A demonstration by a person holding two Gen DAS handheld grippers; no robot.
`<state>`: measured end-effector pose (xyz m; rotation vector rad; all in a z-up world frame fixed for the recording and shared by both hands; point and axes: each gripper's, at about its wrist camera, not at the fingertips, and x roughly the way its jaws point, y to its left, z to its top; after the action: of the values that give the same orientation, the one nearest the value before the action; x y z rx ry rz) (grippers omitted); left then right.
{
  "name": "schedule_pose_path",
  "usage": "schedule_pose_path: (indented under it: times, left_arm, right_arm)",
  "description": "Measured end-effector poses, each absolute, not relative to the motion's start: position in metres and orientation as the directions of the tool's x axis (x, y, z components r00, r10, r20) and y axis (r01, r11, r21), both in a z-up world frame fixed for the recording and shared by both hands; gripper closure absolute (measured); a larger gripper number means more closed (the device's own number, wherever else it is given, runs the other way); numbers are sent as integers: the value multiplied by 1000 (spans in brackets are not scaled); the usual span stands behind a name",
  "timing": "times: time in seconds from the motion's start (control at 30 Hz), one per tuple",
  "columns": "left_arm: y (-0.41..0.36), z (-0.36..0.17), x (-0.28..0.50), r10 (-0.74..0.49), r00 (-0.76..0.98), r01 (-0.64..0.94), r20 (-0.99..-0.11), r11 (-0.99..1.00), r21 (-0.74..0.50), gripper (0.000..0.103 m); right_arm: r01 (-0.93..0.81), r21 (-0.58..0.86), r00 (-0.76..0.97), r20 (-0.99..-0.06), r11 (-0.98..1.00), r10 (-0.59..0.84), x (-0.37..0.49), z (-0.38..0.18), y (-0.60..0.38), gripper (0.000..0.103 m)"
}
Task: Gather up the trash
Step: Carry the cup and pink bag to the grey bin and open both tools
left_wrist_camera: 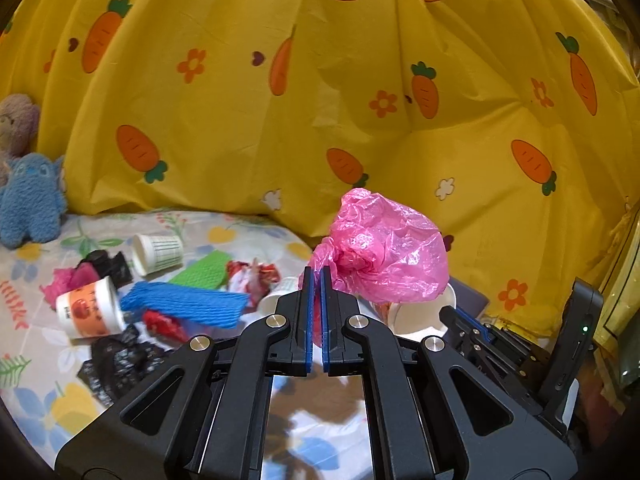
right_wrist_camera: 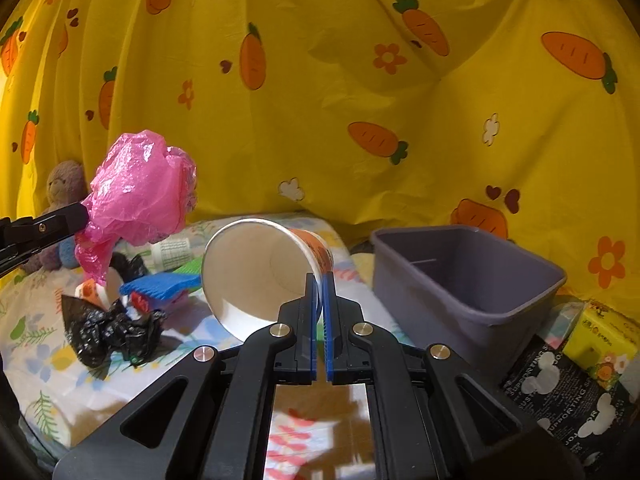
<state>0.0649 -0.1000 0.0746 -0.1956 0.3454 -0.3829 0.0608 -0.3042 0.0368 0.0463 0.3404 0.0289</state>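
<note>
My left gripper is shut on a crumpled pink plastic bag, held up above the bed; the same bag shows at the left of the right wrist view. My right gripper is shut on the rim of a white paper cup with orange print, lifted with its mouth toward the camera. A grey-purple bin stands just right of the cup. On the floral sheet lie two more paper cups, a blue foam net, a green foam net and black plastic.
A yellow carrot-print cloth hangs behind everything. A blue plush toy and a brown one sit at the far left. A yellow box and a black printed bag lie right of the bin.
</note>
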Motion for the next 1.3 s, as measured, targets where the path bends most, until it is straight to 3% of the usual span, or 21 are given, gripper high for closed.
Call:
schedule_pose_path:
  times: [0.17,0.4,1.03,1.3]
  left_arm:
    - [-161,81,99,-485,824,428,-294,872,-237,101]
    - [-222,69,150,-572,749,503,-336,820,-273,101]
    - [-292,30,223,-700,565,557,-438,715,-423,101]
    - [-303,20,228,-705,532,558,-468,708,-433,101]
  right_arm:
    - [162,35,945,-294,986,-145,74,52,-355,99]
    - [314,66,899,-342,947,-274,97,46,-406,99]
    - [393,62,822,-471,917,-321,128,13,-443,99]
    - [393,66,809,-498,917,-311,131,3,-447,99]
